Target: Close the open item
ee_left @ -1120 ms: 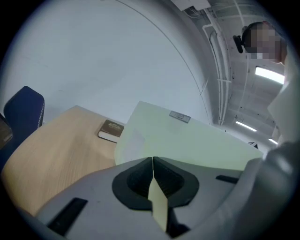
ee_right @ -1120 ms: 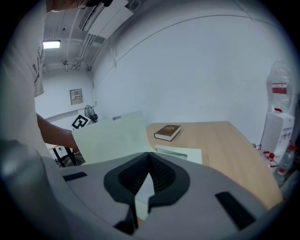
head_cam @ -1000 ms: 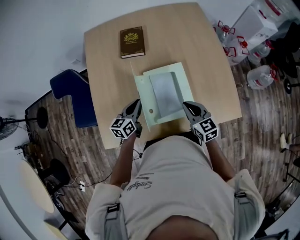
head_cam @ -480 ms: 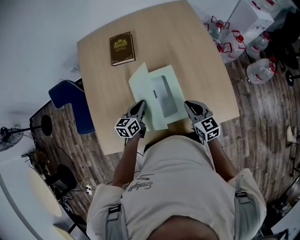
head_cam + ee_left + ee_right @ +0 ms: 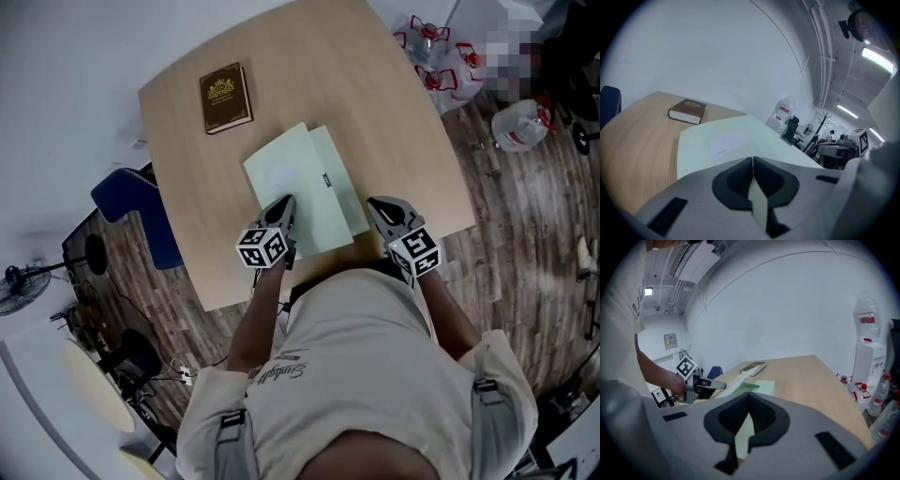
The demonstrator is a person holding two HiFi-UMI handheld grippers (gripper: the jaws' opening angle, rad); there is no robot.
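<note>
A pale green folder (image 5: pixel 298 187) lies on the wooden table (image 5: pixel 394 122) with its cover (image 5: pixel 726 140) swung over the lower leaf, tilted and not quite flat. My left gripper (image 5: pixel 284 212) is at the folder's near left corner, shut on the cover's edge; in the left gripper view the left gripper (image 5: pixel 753 161) has a green strip running between its jaws. My right gripper (image 5: pixel 379 208) is at the near right corner. In the right gripper view the right gripper (image 5: pixel 749 397) is shut on the green folder (image 5: pixel 757 387) edge too, and the left gripper (image 5: pixel 701 383) shows across from it.
A brown book (image 5: pixel 225 97) lies at the table's far left, also seen as the book (image 5: pixel 687 111) beyond the cover. A blue chair (image 5: pixel 131 206) stands left of the table. Water bottles (image 5: pixel 427 42) sit on the floor at the far right.
The left gripper has carried the folder's cover from the left over to the right, hiding the grey sheet inside. The right gripper has stayed at the near right corner.
</note>
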